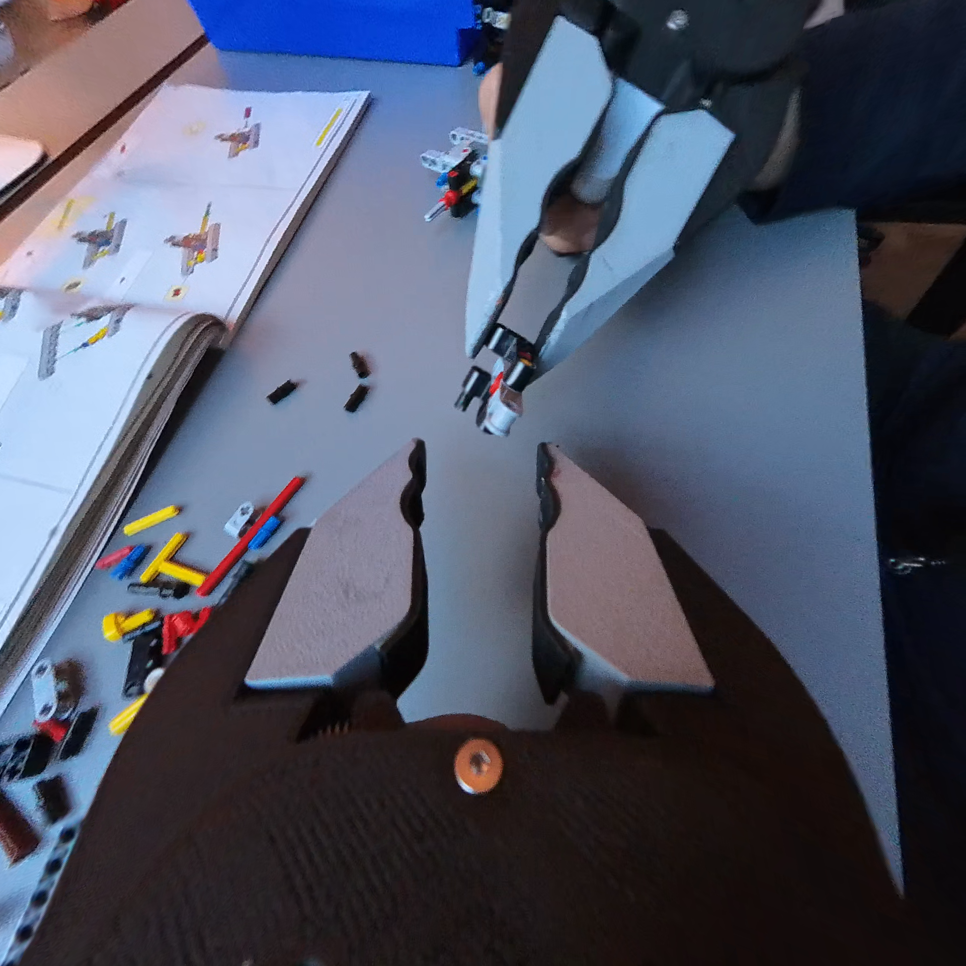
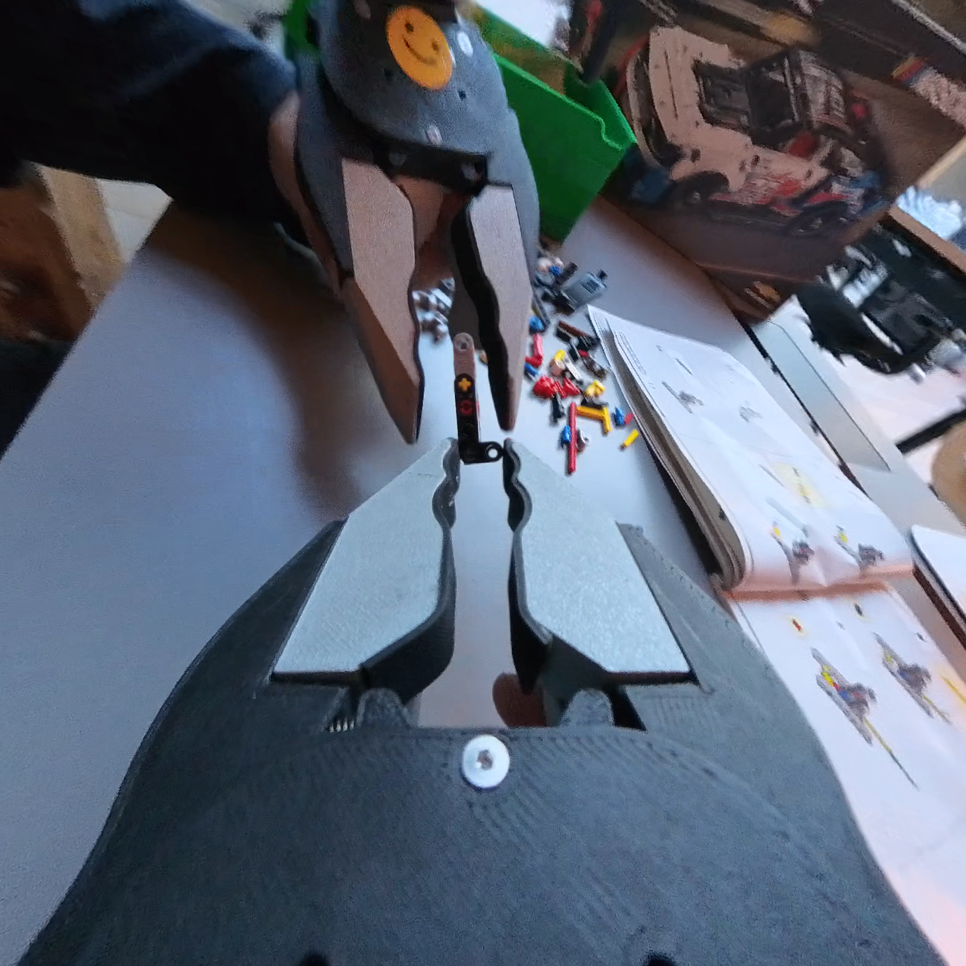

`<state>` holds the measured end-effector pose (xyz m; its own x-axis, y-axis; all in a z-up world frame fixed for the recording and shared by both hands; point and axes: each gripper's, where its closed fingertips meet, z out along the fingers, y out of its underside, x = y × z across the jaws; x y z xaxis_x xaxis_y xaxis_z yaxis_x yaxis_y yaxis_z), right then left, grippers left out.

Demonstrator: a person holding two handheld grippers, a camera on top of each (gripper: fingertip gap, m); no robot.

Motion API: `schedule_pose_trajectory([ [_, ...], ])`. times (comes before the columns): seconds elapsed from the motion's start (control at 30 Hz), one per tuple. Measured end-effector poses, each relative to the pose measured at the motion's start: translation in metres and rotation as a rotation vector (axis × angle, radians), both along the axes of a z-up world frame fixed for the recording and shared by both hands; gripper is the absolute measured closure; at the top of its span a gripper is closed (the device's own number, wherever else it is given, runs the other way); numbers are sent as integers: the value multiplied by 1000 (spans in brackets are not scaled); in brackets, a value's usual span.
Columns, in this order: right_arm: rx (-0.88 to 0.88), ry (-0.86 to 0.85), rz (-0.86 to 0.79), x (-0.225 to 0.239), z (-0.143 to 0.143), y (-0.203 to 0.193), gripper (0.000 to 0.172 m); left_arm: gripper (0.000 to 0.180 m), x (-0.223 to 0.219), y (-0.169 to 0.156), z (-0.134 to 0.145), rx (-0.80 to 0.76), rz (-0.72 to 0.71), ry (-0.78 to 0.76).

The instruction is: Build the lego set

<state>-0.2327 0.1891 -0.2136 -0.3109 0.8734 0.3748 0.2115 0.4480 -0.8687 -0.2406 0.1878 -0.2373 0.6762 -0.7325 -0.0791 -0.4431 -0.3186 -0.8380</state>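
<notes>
The left gripper [image 1: 481,444] hangs over the table with its brown fingers [image 1: 366,549] spread wide and bare. Facing it, tip to tip, the right gripper [image 2: 481,452] pinches a small black piece between its grey fingers [image 2: 397,575].

- A smooth pale grey surface [image 1: 705,366] fills most of both views, lit by soft, cool light.
- A second brown wooden tabletop [image 1: 78,89] stands beyond it.
- A light wooden cabinet [image 2: 47,251] stands beside it.
</notes>
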Motion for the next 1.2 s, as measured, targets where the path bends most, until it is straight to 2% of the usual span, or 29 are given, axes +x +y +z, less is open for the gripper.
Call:
schedule_pose_trajectory([
  [0.1,9,80,83,3,9,-9,159,143,11,-2,2,57,-47,8],
  [0.27,-7,67,117,4,8,-13,159,153,19,-6,9,123,-91,-12],
  [0.53,-44,48,154,7,8,-20,159,161,21,-15,25,125,-144,-160],
  [0.67,-37,28,157,7,5,-22,158,161,25,-16,23,142,-156,-125],
  [0.77,-63,7,113,6,5,-17,157,168,20,-12,19,177,-133,-61],
  [0.9,-51,-73,24,13,7,5,150,168,8,-4,11,188,-71,26],
  [1.0,13,-165,-82,22,1,41,154,167,0,2,-4,176,-36,154],
  [1.07,67,-250,-147,25,-7,67,149,167,1,2,-12,156,-39,205],
  [1.2,142,-418,-107,15,-21,91,153,168,-3,5,-24,95,-29,252],
])
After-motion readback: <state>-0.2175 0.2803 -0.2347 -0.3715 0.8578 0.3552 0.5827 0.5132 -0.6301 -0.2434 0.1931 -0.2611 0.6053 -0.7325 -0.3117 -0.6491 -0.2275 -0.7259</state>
